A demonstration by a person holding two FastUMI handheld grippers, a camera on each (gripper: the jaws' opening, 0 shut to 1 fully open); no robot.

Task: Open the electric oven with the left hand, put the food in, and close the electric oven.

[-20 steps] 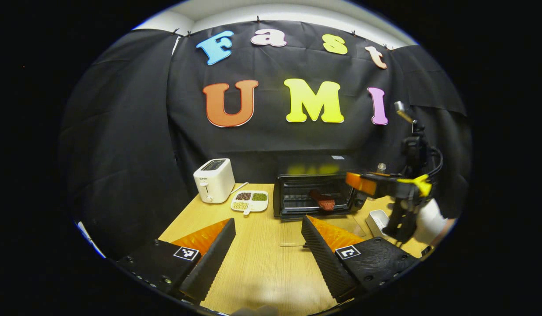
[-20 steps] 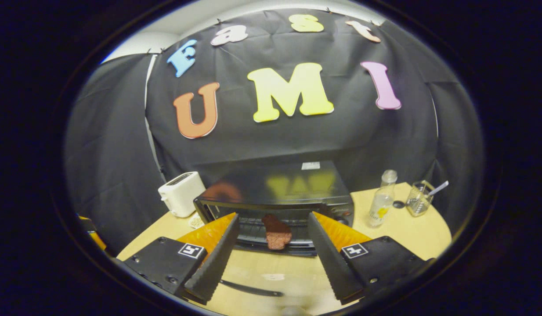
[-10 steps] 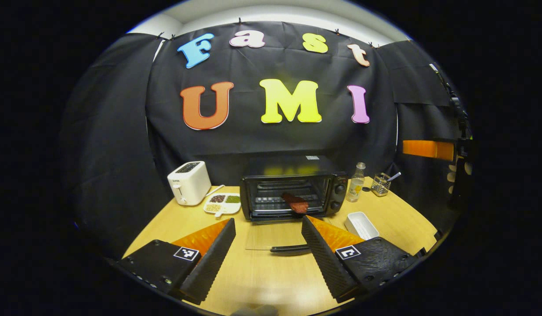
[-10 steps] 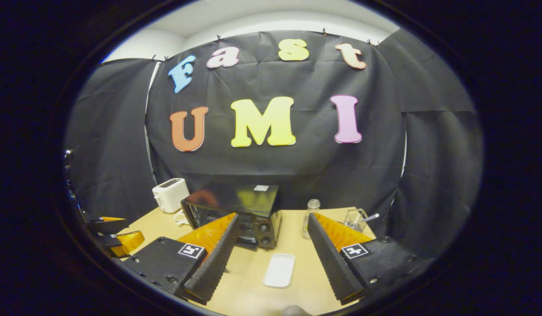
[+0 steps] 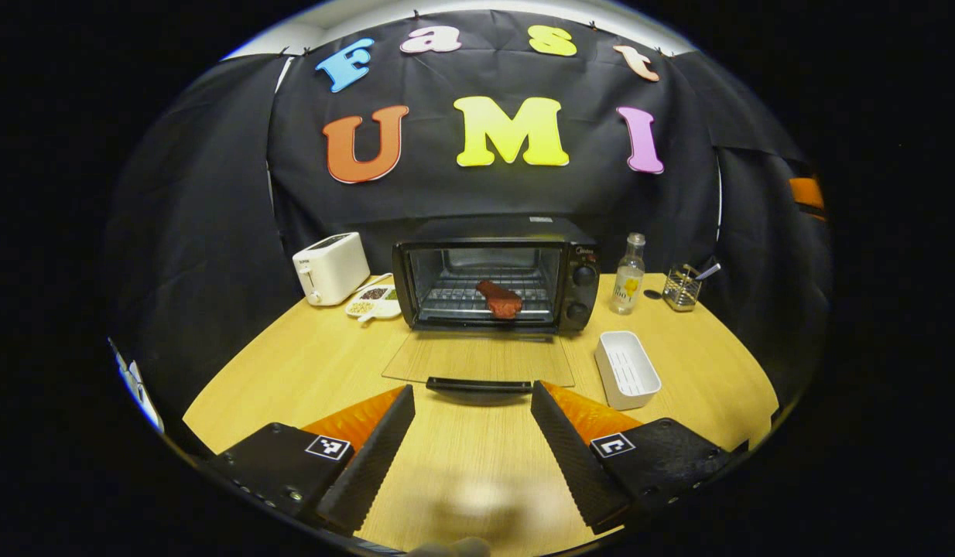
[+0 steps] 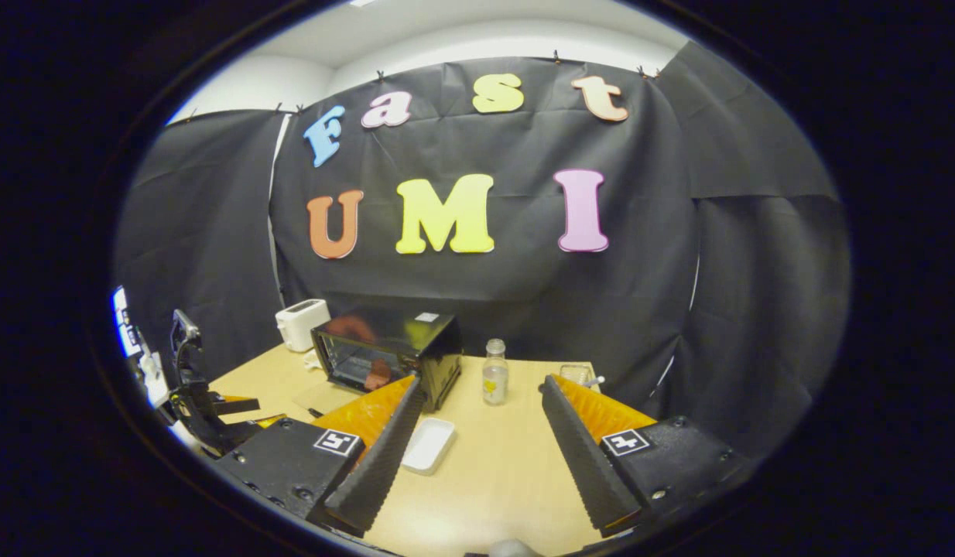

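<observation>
The black electric oven (image 5: 494,272) stands at the back of the table with its glass door (image 5: 477,358) folded down flat. A reddish-brown piece of food (image 5: 500,299) lies on the rack inside. My left gripper (image 5: 471,397) is open and empty, just short of the door's black handle (image 5: 478,384). My right gripper (image 6: 481,391) is open and empty, held off to the oven's right. From there the oven (image 6: 388,352) is seen at an angle, with the left gripper (image 6: 241,410) low at the left.
A white toaster (image 5: 330,267) and a divided plate of beans (image 5: 375,302) sit left of the oven. To its right are a small bottle (image 5: 628,273), a glass holder with a spoon (image 5: 682,286) and an empty white tray (image 5: 627,370). The wooden table (image 5: 292,371) ends near me.
The right gripper let go of the food on the rack and drew back to the right, away from the oven. The left gripper swung round to face the open door and neared its handle.
</observation>
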